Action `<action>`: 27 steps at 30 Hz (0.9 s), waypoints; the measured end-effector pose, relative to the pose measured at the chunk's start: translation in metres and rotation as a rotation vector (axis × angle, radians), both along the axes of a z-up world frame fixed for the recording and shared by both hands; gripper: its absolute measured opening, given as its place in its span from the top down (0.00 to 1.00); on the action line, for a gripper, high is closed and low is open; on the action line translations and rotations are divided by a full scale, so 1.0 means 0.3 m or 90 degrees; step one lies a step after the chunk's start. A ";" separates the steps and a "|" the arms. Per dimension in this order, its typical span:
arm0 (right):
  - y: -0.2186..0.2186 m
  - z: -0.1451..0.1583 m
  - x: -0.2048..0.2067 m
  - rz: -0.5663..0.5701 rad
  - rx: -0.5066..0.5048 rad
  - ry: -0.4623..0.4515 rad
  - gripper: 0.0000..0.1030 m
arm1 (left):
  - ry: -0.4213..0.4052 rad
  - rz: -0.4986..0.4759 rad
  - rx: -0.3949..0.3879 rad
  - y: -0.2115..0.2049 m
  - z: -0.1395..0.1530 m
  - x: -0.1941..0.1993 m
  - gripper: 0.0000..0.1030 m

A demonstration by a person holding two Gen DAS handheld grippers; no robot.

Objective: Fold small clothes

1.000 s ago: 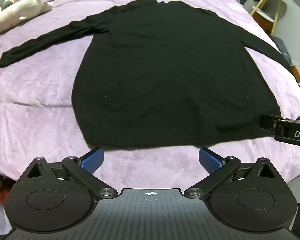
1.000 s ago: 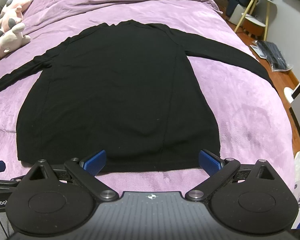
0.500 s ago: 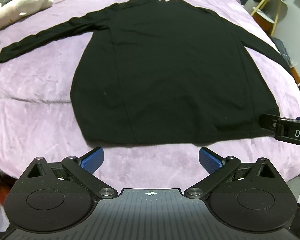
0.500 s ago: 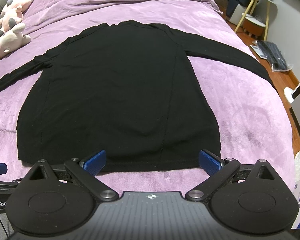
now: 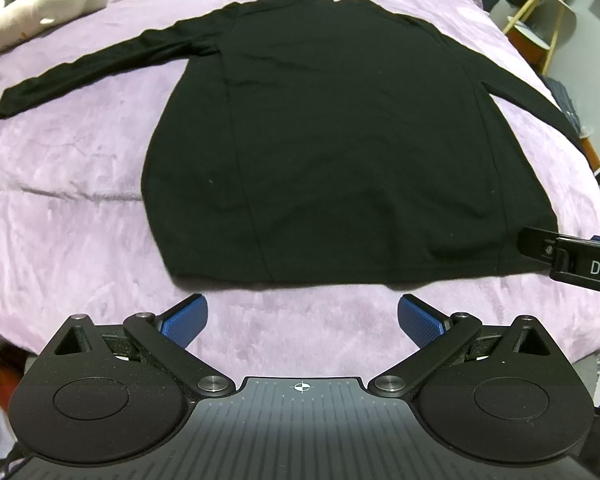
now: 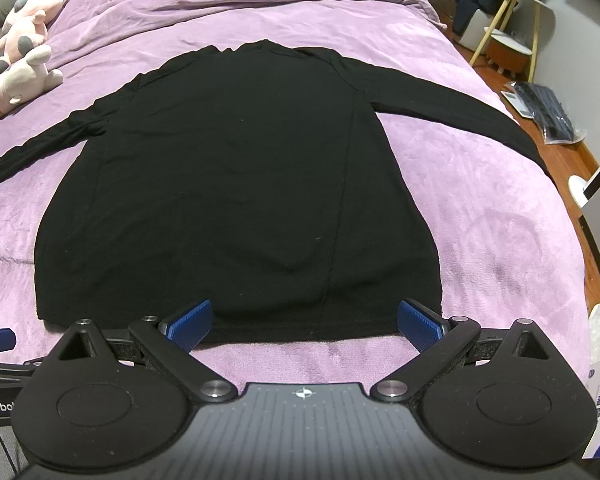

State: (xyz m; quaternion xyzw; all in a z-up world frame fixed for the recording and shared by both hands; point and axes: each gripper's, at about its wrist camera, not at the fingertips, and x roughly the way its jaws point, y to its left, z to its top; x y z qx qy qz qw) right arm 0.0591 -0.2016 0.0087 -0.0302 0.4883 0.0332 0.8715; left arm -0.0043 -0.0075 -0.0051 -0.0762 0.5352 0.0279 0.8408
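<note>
A black long-sleeved shirt (image 5: 340, 140) lies flat on the purple bed, hem toward me, both sleeves spread out; it also shows in the right wrist view (image 6: 240, 184). My left gripper (image 5: 302, 322) is open and empty, just short of the hem near its left half. My right gripper (image 6: 304, 322) is open and empty, with its blue fingertips at the hem near the shirt's right corner. The right gripper's side shows in the left wrist view (image 5: 568, 256) at the hem's right corner.
The purple bedspread (image 6: 500, 220) covers the bed. Plush toys (image 6: 16, 64) lie at the far left. A bunched duvet (image 6: 228, 0) lies beyond the collar. A side table (image 6: 516, 8) and a packaged item (image 6: 548, 116) are on the floor to the right.
The left gripper has drifted slightly left and down, so the shirt sits a little higher in its view. The right gripper has barely moved. Both stay open.
</note>
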 end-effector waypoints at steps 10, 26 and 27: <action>0.007 0.005 0.000 0.000 -0.001 0.001 0.04 | 0.001 0.000 -0.003 0.002 -0.002 -0.001 0.00; 0.005 0.002 -0.001 0.002 0.001 -0.002 0.04 | -0.001 0.001 -0.007 -0.003 -0.002 -0.007 0.00; 0.004 0.002 -0.002 0.003 0.001 -0.002 0.04 | -0.001 0.000 -0.007 -0.003 -0.002 -0.007 0.00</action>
